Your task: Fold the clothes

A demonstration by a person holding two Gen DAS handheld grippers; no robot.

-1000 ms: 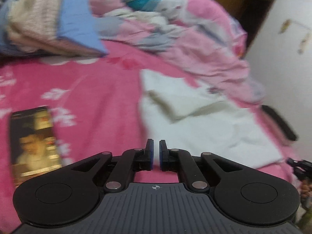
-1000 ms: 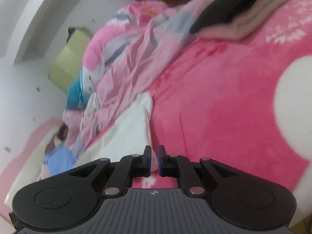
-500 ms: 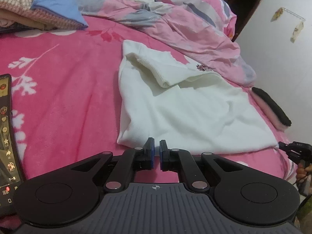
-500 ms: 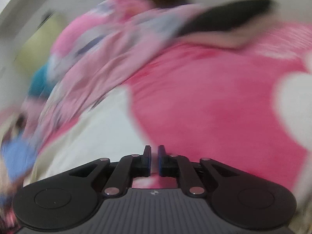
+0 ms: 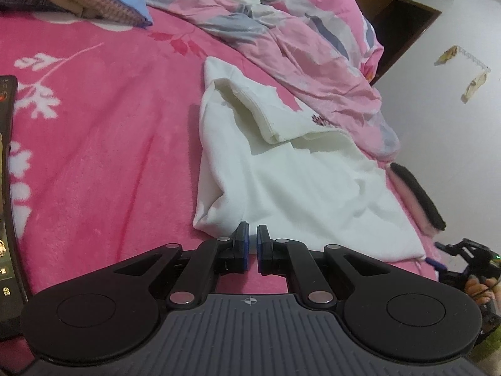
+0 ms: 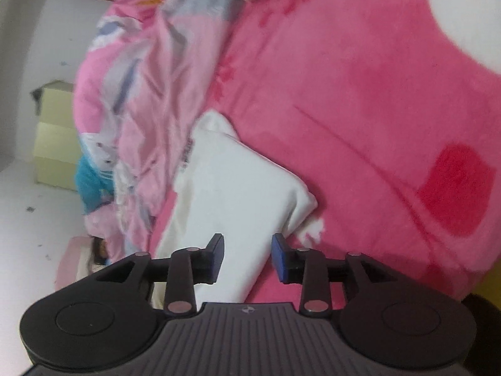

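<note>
the left hand-held gripper (image 5: pixel 253 238), jaws together and empty, hung at the white garment's (image 5: pixel 281 185) near edge; the right hand-held gripper (image 6: pixel 247 250), jaws just parting, straddled its corner without pressing; open pink bed (image 5: pixel 103 144) lay beside.

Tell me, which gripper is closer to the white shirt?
Right. The right gripper has just opened over the white shirt, cloth between its jaws. The left gripper, shut, sits at the hem.

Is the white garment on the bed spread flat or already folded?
Partly folded: the white garment lies on the pink blanket with its sleeve turned over the body.
</note>
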